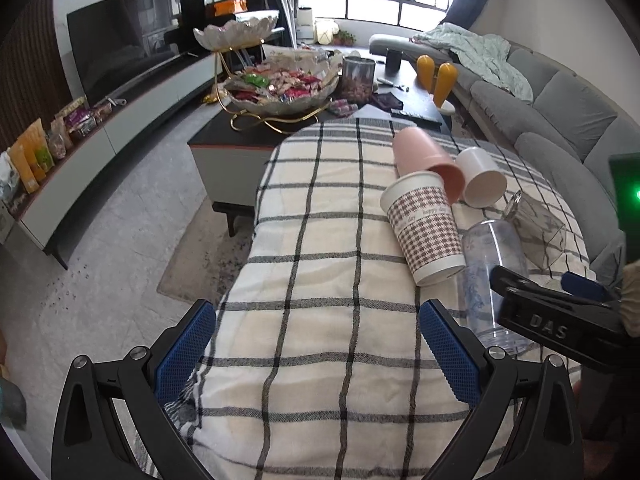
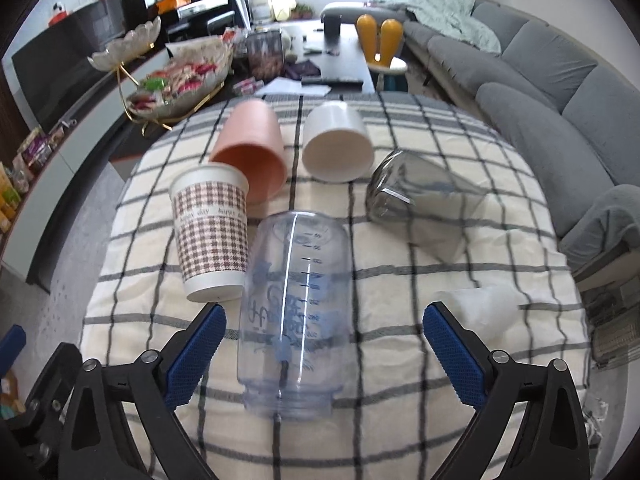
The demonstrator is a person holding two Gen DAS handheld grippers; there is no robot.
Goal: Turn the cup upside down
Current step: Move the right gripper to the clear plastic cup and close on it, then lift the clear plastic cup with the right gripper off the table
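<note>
Both tools are spread wide and hold nothing. The right tool (image 2: 320, 354) straddles the clear plastic cup (image 2: 290, 312), which lies on its side on the checked cloth (image 2: 400, 420), mouth toward the camera, untouched by the blue pads (image 2: 454, 354). At 10 o'clock from it lies the houndstooth paper cup (image 2: 212, 232). The left tool (image 1: 318, 354) hovers over bare cloth, cups at 2 o'clock.

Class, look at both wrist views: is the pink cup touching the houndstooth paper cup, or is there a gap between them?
Touching. In the right wrist view the pink cup lies on its side with its open rim pressed against the houndstooth paper cup; no cloth shows between them.
</note>
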